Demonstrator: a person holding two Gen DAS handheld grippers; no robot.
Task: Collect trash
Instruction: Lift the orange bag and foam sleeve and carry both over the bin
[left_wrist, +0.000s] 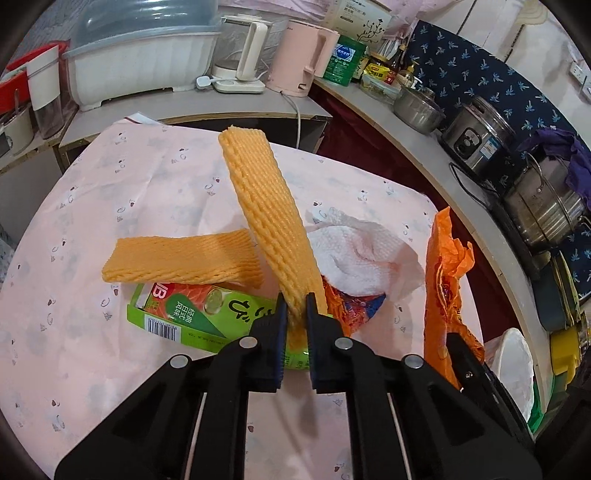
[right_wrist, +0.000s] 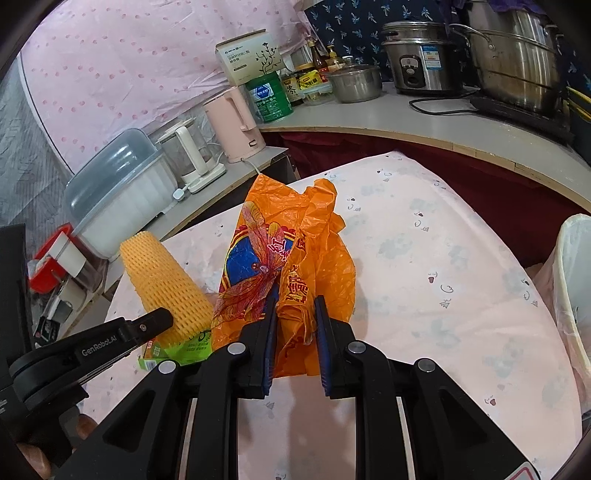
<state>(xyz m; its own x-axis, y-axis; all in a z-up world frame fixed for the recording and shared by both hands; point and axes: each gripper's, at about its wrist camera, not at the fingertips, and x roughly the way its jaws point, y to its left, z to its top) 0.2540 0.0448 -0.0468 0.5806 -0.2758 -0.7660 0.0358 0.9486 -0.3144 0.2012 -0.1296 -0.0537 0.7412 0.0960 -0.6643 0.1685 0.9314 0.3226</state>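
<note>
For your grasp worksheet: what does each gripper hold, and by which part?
The left gripper pinches the lower end of a yellow foam net sleeve. The right gripper clamps the bunched lower part of a crumpled orange plastic bag.

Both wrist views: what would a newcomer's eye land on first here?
The left gripper pinches an orange foam net sleeve that stands up over the table's pink cloth. The right gripper clamps a crumpled orange plastic bag. A second foam sleeve lies flat on a green box.
</note>
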